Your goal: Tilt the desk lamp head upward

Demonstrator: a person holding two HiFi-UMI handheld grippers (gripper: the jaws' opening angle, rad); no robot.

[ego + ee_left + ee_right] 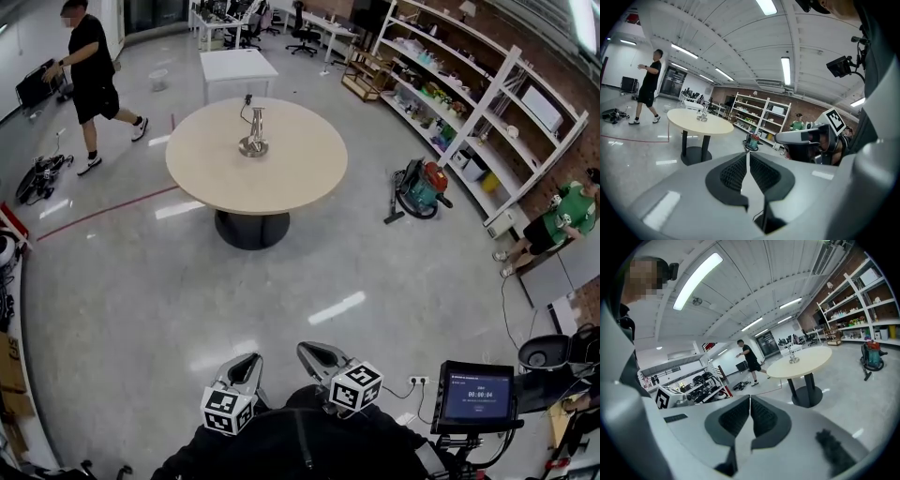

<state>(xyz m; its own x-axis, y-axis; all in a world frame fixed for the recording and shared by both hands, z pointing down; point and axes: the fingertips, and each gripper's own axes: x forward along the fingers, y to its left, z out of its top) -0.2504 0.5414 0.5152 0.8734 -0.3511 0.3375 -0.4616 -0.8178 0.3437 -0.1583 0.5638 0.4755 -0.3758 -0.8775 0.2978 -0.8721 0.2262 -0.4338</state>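
The desk lamp (253,131) stands near the middle of a round table (187,173) on the far side of the floor. It is well apart from both grippers. In every view it is too small to tell how its head is tilted.

The left gripper (247,360) and right gripper (315,350) show at the near edge of the head view, and their rear parts are hidden by the wearer's dark clothing. In each gripper view the jaws are pressed together with nothing between them.

A person (92,70) is on the far left, and a vacuum cleaner (419,187) lies right of the table, before the shelves (487,103). The print on a small screen (478,394) at the near right is too small to read.
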